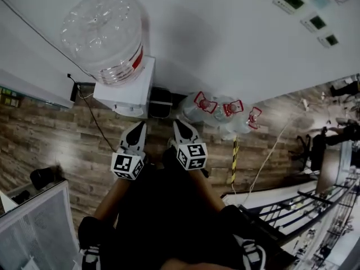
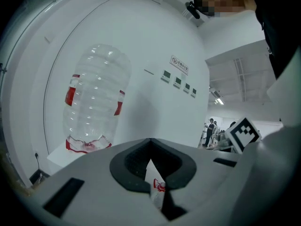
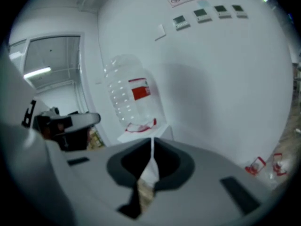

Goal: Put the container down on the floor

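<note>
Head view looks down on the person's two arms [image 1: 109,198], held out in front. The left gripper [image 1: 136,129] and the right gripper [image 1: 181,127] sit side by side, close together. Each has a black and white marker cube on top. Both point toward the wall.

In the left gripper view the two jaws are pressed together at the tips, and nothing is between them. In the right gripper view the jaws are squeezed together too, and they hold nothing.

Under the grippers is a brown wood floor [image 1: 56,145]. A thin cable [image 1: 100,127] runs over it on the left. A yellow and black striped strip [image 1: 234,159] lies on it on the right.

A bit past the grippers, the clear containers [image 1: 216,108] with red tops lie on the floor, right up by the wall. There look to be three, bunched in a row. No gripper touches them.

Just left of them is a small black box [image 1: 161,102]. Left of that stands a white water machine [image 1: 126,89]. A big clear bottle [image 1: 104,35] with a red label sits upside down on top of it.

Behind it all is a plain white wall [image 1: 225,44]. High up on it is a row of little square panels [image 1: 292,0] with dark screens.
</note>
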A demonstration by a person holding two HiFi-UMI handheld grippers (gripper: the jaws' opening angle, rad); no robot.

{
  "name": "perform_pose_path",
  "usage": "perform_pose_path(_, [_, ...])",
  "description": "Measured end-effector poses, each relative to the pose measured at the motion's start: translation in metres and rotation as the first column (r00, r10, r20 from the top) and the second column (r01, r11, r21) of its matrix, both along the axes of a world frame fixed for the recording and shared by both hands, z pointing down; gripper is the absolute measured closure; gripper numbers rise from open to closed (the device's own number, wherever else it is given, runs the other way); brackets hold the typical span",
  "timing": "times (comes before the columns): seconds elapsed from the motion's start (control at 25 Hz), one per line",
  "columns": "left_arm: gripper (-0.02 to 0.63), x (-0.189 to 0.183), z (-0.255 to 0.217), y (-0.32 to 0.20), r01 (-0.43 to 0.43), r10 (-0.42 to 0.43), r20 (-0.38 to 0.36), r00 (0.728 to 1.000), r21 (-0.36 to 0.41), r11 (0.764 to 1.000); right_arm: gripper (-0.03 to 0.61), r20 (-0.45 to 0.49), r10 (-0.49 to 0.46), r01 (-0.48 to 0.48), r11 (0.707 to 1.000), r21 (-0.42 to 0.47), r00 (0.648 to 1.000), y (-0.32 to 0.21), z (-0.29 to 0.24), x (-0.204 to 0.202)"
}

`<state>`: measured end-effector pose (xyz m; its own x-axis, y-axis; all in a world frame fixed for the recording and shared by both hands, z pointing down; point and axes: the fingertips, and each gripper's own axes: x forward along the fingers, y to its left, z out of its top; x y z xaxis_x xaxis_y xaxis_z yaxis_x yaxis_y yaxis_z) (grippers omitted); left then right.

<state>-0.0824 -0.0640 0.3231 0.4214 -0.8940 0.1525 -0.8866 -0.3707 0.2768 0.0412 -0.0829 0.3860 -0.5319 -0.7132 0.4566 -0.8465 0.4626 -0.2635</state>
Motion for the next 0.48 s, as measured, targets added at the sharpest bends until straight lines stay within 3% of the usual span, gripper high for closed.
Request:
perform_pose_path(0.2, [0.583,-0.008,-0.001,0.009,0.046,-0.046,0.002,0.999,0.001,0.999,0.542,0.038,0.006,-0.008,0.999,0.045,0.999,0.029,-0.026,0.005])
perform_pose_path(0.48, [0.583,0.009,0.001,0.002,0.026,-0.026,-0.003,1.000,-0.001,1.000,0.546,0.054,0.003,-0.006,0.999,0.041,0.999,0.031,-0.029,0.015])
